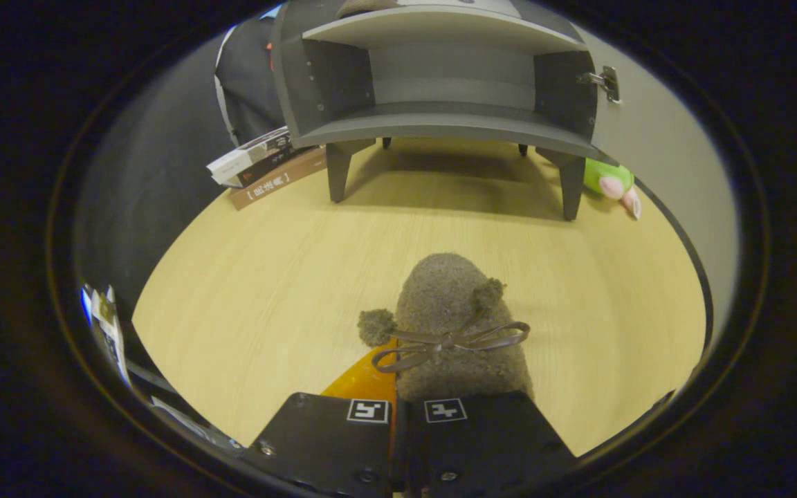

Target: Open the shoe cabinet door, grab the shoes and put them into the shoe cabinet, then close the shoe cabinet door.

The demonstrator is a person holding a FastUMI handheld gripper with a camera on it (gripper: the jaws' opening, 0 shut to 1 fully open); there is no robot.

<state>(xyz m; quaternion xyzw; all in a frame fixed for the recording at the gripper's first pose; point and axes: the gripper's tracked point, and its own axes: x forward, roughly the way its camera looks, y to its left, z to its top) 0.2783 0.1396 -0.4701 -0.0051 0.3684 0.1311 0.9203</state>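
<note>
We take the shoe cabinet (pixel 440 83) as our landmark: one low grey box of smooth flat board, standing on tapered legs, four of which we can count. Its inside is open to us, with two shelves, one upper and one lower, both bare where we can see them. Its door (pixel 654 138) is swung open on the right side, a pale smooth panel held by one metal hinge (pixel 606 83).

In front of the cabinet, well apart from it across the pale wood-grain surface (pixel 246 290), we see one shoe (pixel 450 325). It is a rounded, fuzzy brown slipper with a woolly nap, its toe pointing towards the cabinet. It bears two small fluffy pompoms and one thin ribbon bow tied across its top. An orange, glossy edge shows at its left side, low down by the fingers.

Our fingers (pixel 396 422) are drawn nearly together, with only a thin slit between them. The heel end of the shoe runs down behind them, so we cannot tell whether both press on it.

Left of the cabinet lies a stack of books (pixel 267 166), about three, flat and slanted. Right of the cabinet, under the open door, lies one soft green and pink plush toy (pixel 613 183).
</note>
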